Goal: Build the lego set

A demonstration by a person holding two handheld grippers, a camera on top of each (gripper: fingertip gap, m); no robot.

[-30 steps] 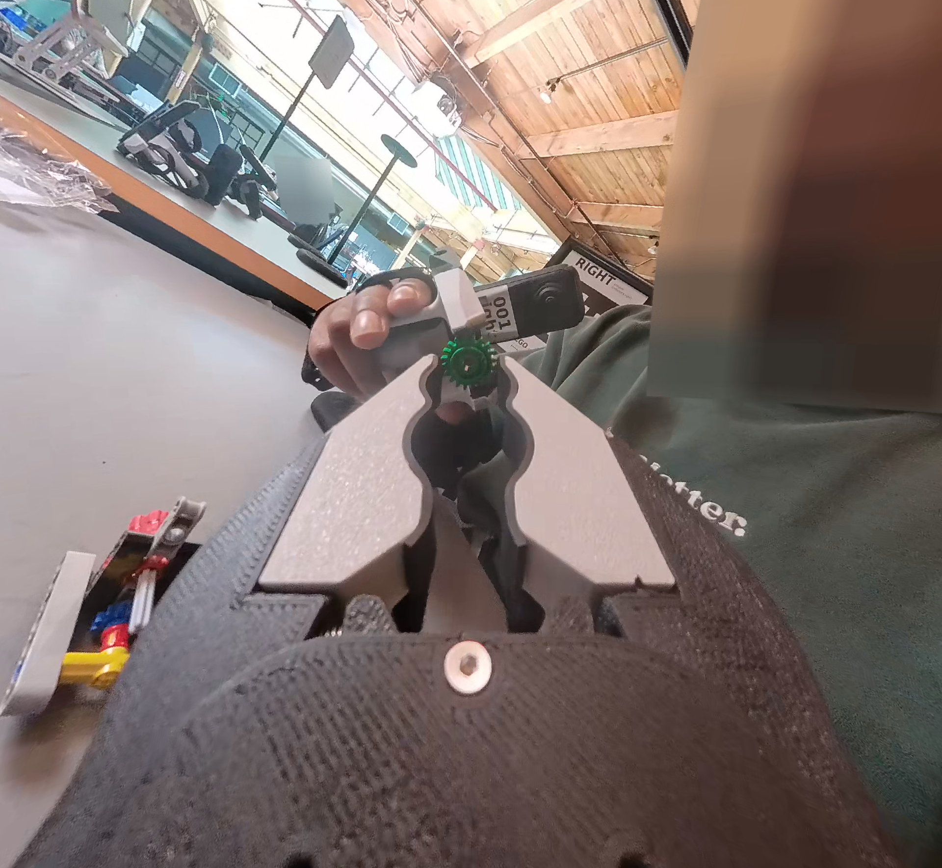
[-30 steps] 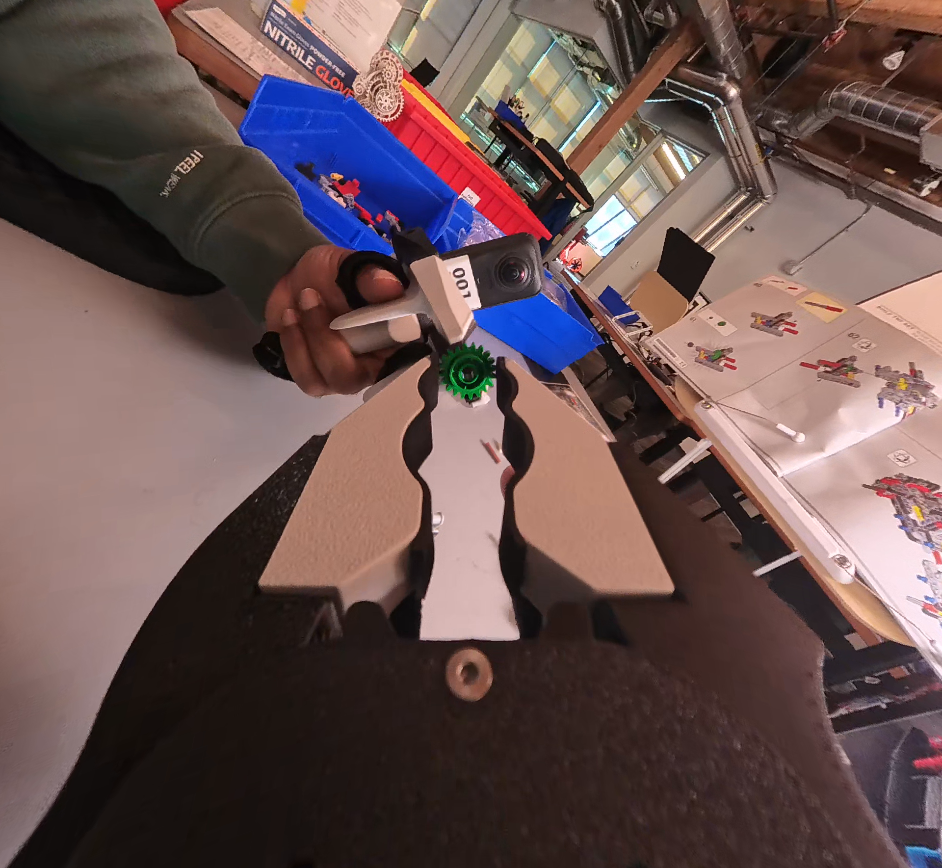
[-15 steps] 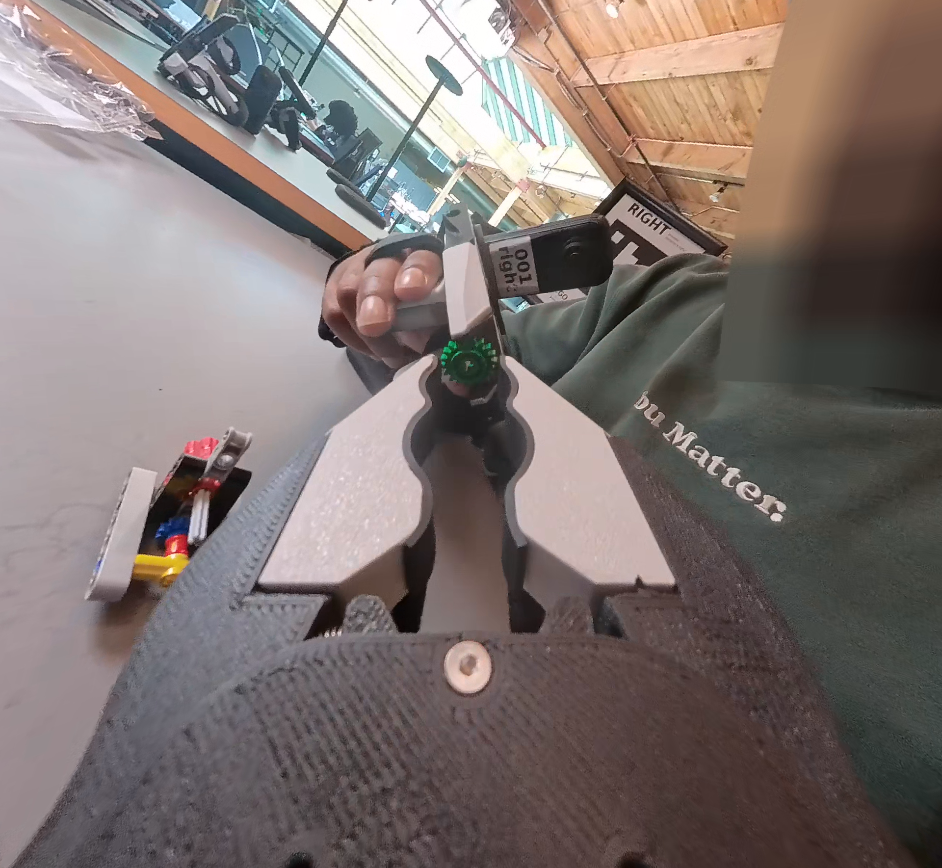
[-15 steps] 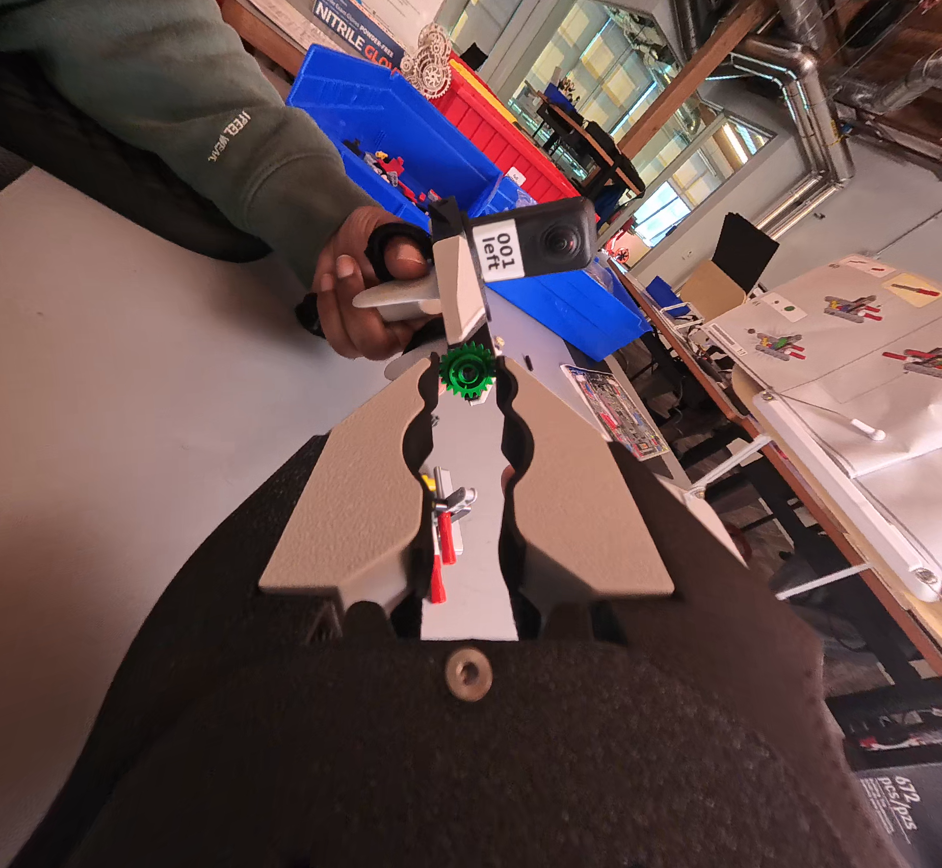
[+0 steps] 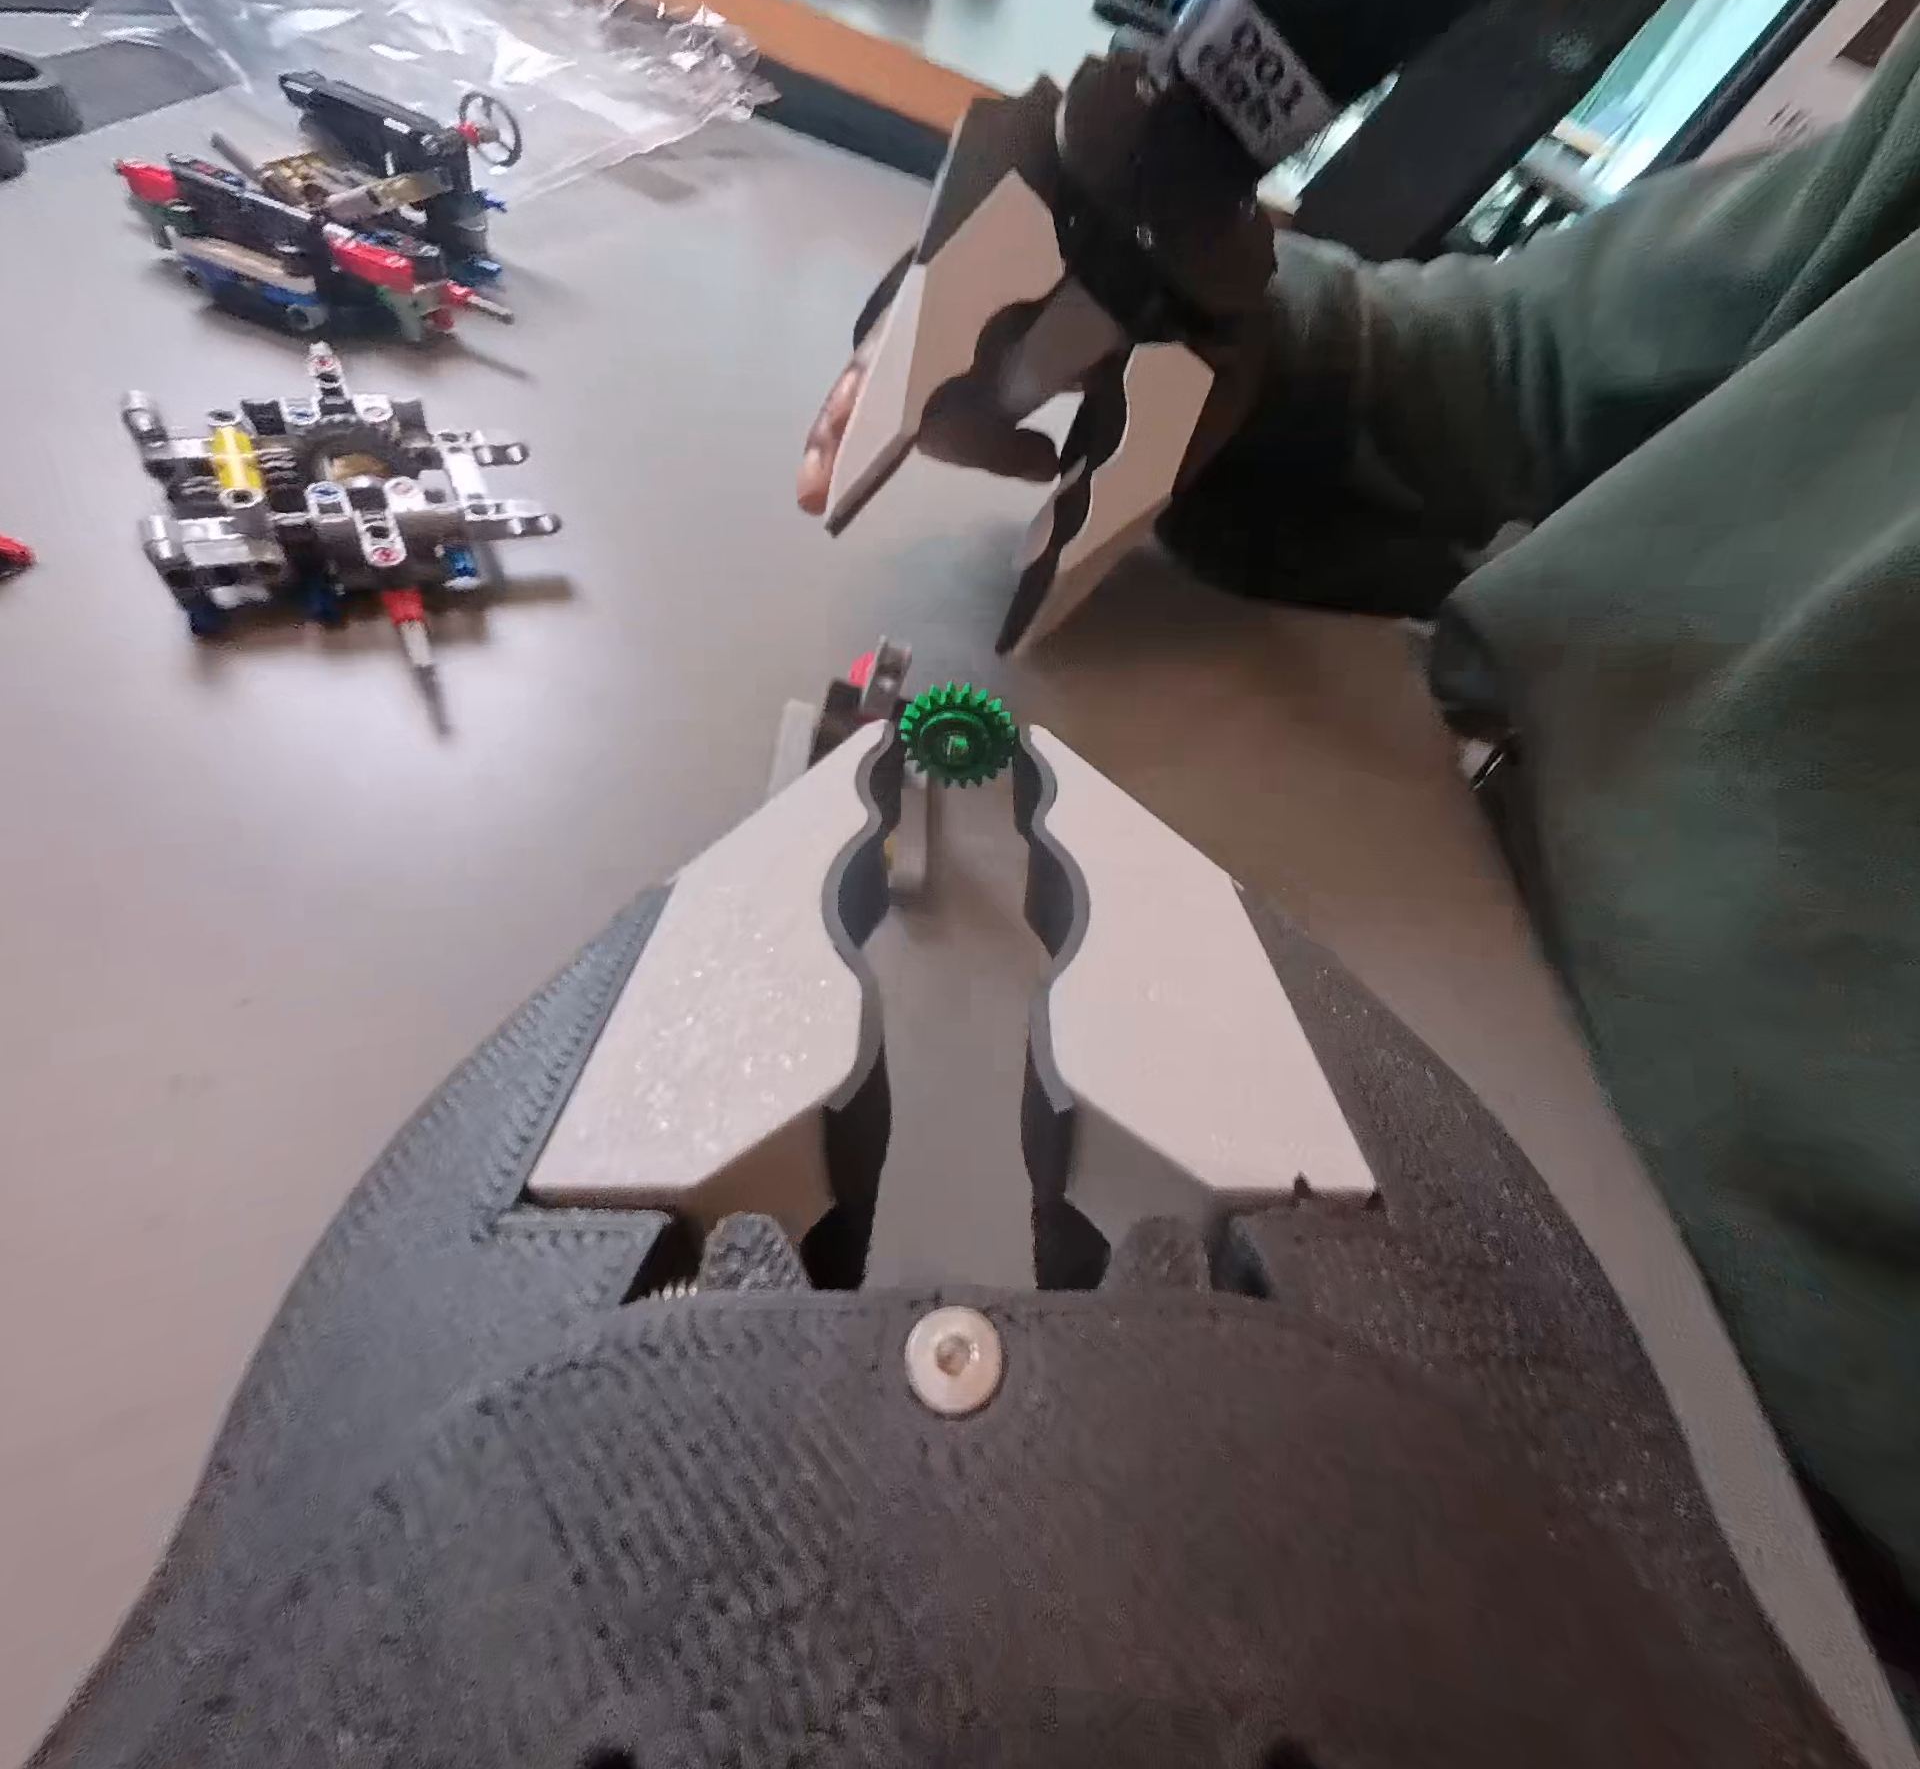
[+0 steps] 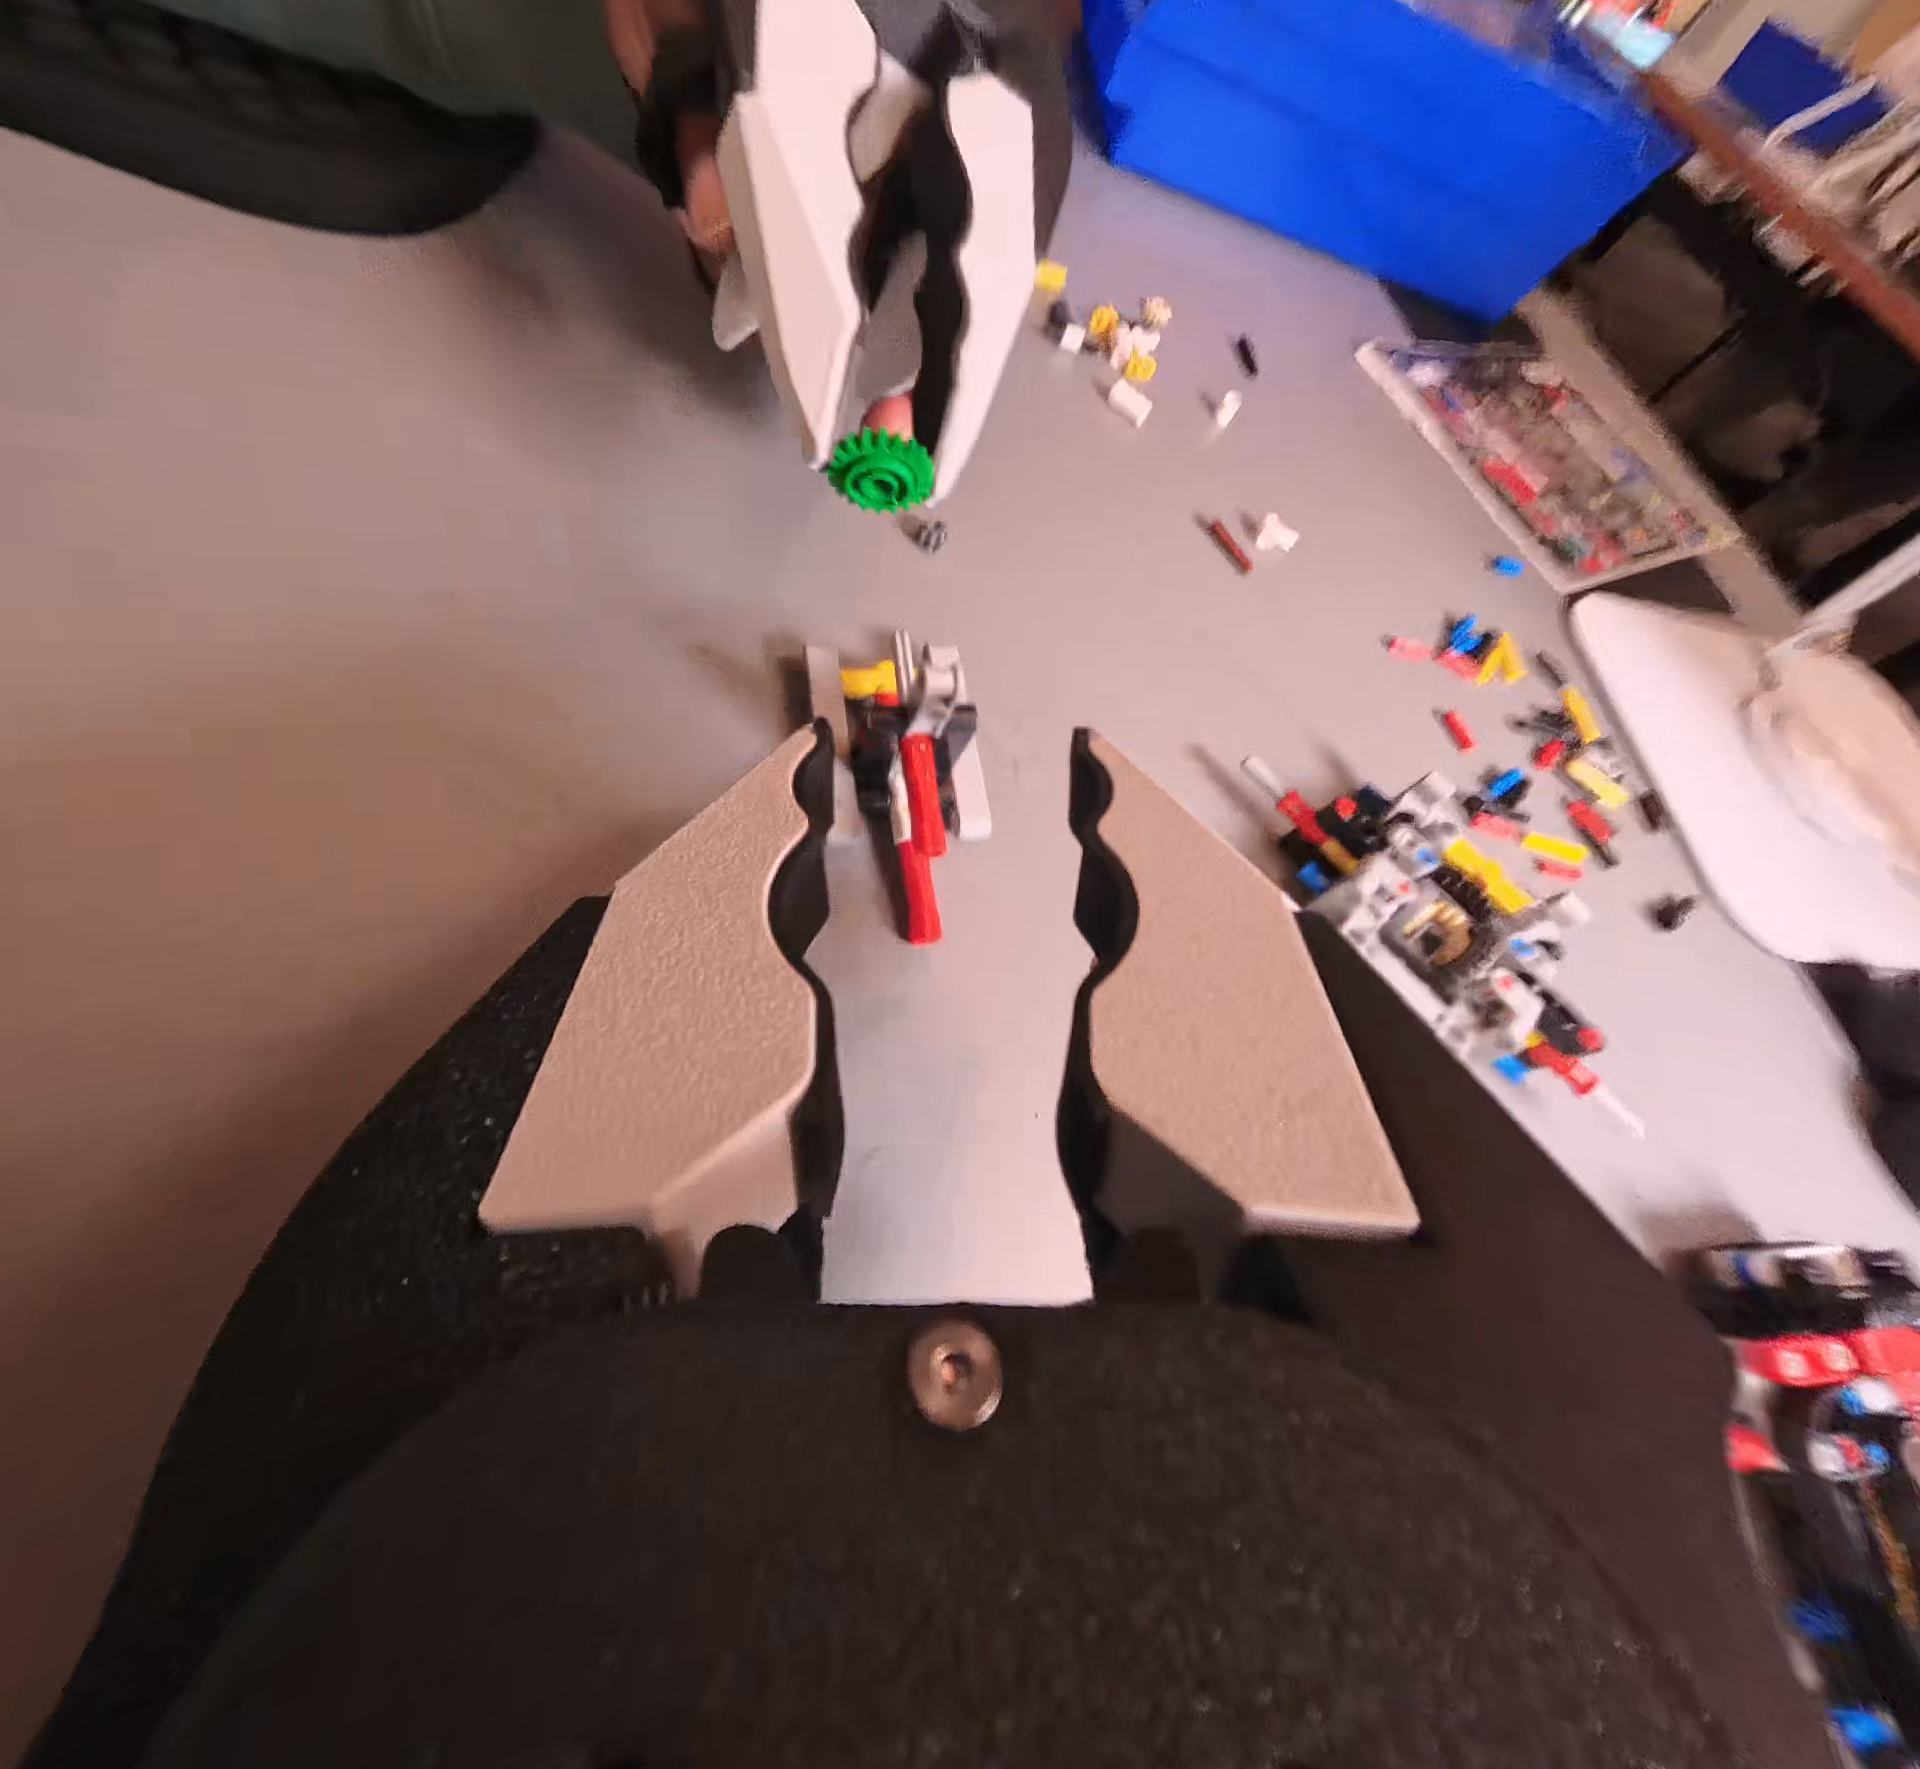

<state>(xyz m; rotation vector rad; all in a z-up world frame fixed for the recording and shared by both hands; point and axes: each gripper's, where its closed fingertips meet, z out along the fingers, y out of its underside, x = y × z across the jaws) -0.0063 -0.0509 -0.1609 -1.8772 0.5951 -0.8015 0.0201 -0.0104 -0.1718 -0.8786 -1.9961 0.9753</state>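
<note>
The left gripper [image 5: 958, 751] pinches a green gear [image 5: 957, 750] at its fingertips, above a small brick assembly [image 6: 906, 763]. The right gripper [image 6: 948, 745] stands spread and bare, that assembly just beyond its jaws. A blurred label on the right gripper's camera mount is unreadable.

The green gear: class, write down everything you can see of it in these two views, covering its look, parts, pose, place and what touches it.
The green gear is a small toothed wheel of glossy plastic, with pointed teeth all round, a raised inner ring and a hub at the centre. It sits clamped between the fingertips of the left gripper, a pad pressing on each side, one face turned toward that camera. It is held above the grey table, clear of the open right gripper.
</note>
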